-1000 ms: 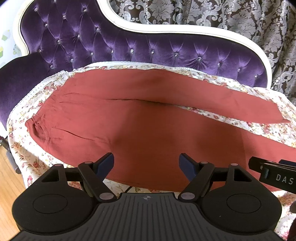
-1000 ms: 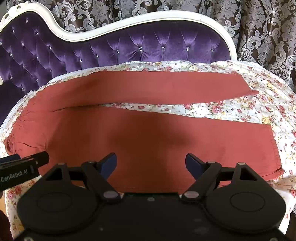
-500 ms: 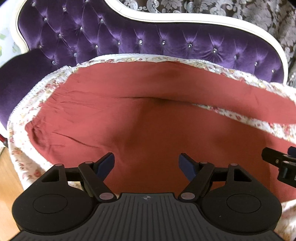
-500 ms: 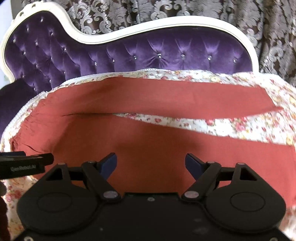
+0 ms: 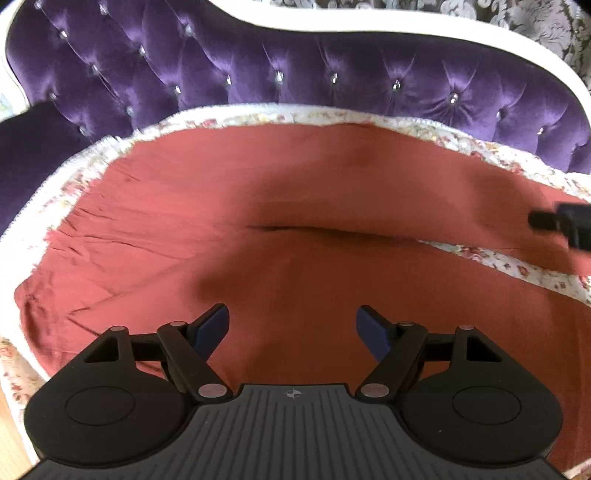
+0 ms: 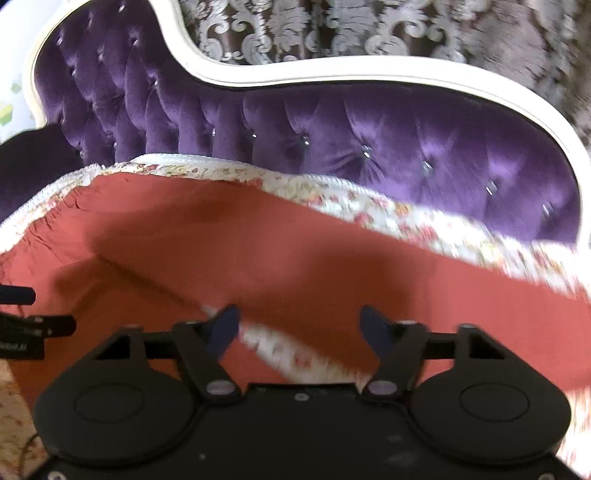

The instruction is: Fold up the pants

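Rust-red pants (image 5: 280, 229) lie spread flat on a floral sheet over a purple sofa, waistband at the left, two legs running right with a gap between them. My left gripper (image 5: 292, 328) is open and empty, low over the near leg close to the crotch. My right gripper (image 6: 298, 332) is open and empty over the gap between the legs, with the pants (image 6: 258, 251) ahead of it. Its tip shows at the right edge of the left wrist view (image 5: 565, 225). The left gripper's tip shows at the left edge of the right wrist view (image 6: 33, 328).
The floral sheet (image 5: 524, 269) covers the seat. The tufted purple backrest (image 5: 332, 70) with a white frame (image 6: 332, 70) rises close behind the pants. A patterned curtain (image 6: 369, 29) hangs behind. Wood floor (image 5: 7, 435) shows at the lower left.
Both grippers have moved forward and down toward the pants, which now fill more of each view. The right gripper has gone from the near leg to the gap between the legs. Both stay open.
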Action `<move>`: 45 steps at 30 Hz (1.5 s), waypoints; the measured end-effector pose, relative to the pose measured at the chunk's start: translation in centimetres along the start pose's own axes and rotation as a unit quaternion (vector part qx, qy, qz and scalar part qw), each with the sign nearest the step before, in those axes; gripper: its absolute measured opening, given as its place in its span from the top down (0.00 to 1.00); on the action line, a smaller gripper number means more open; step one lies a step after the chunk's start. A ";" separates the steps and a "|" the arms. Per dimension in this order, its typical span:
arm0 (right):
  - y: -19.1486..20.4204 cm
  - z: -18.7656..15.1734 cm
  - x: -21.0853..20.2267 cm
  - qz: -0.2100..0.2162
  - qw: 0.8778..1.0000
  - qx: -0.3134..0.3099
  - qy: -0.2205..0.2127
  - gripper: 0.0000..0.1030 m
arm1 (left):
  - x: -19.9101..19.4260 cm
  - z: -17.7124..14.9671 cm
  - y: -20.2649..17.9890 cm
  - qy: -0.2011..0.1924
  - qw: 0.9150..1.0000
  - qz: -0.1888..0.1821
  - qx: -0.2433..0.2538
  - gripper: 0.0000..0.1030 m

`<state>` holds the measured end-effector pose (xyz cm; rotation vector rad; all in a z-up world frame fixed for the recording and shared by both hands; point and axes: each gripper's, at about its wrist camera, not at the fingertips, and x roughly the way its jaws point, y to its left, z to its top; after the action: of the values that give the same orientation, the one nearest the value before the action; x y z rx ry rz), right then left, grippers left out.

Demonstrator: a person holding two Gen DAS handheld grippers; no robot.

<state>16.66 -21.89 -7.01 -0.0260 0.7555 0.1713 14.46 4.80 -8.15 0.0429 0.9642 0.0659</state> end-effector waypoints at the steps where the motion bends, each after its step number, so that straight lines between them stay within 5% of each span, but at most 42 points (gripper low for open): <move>1: -0.3 0.7 1.1 0.004 1.000 -0.007 0.006 0.88 | 0.6 0.2 0.2 0.004 1.000 -0.002 -0.003 0.27; 3: -0.9 1.9 3.3 0.019 1.000 -0.005 0.016 0.84 | 1.6 0.3 0.3 0.014 1.000 -0.001 -0.005 0.27; 4: -1.3 2.5 4.2 0.027 1.000 -0.003 0.012 0.69 | 2.0 0.3 0.3 0.018 1.000 -0.001 -0.004 0.27; 6: -1.6 3.6 5.7 0.028 1.000 -0.009 -0.004 0.58 | 3.0 0.2 0.4 0.036 0.999 -0.001 0.000 0.26; 16: -3.1 9.6 14.9 0.070 0.993 -0.091 0.014 0.53 | 3.5 -0.6 0.5 0.023 1.000 -0.006 0.009 0.19; 24: -3.7 10.9 19.0 0.144 0.980 -0.113 0.077 0.51 | 3.8 -0.4 0.6 0.023 1.000 -0.007 0.004 0.11; 26: -4.1 11.1 19.1 0.166 0.977 -0.106 0.082 0.59 | 3.7 -0.4 0.7 0.023 1.000 -0.008 0.004 0.11; 27: -4.2 11.2 19.0 0.175 0.976 -0.103 0.083 0.81 | 3.7 -0.4 0.7 0.024 1.000 -0.009 0.003 0.11; 28: -4.1 11.2 18.7 0.177 0.975 -0.103 0.082 0.95 | 3.7 -0.4 0.7 0.024 1.000 -0.009 0.002 0.11; 32: -3.1 10.9 14.9 0.168 0.977 -0.122 0.048 0.95 | 3.6 -0.1 1.0 0.028 0.999 -0.016 0.001 0.13; 36: -0.9 9.2 8.5 0.159 0.974 -0.164 0.003 0.97 | 2.6 0.9 1.9 0.035 0.999 -0.039 -0.016 0.25; 45: 5.8 -0.3 -2.3 0.145 0.963 -0.223 -0.039 0.98 | -2.0 4.7 2.0 -0.019 0.997 -0.076 -0.027 0.25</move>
<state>13.91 -16.48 -5.45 -0.3362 0.6266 0.6162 17.13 6.63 -3.71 -0.0777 0.9247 -0.0488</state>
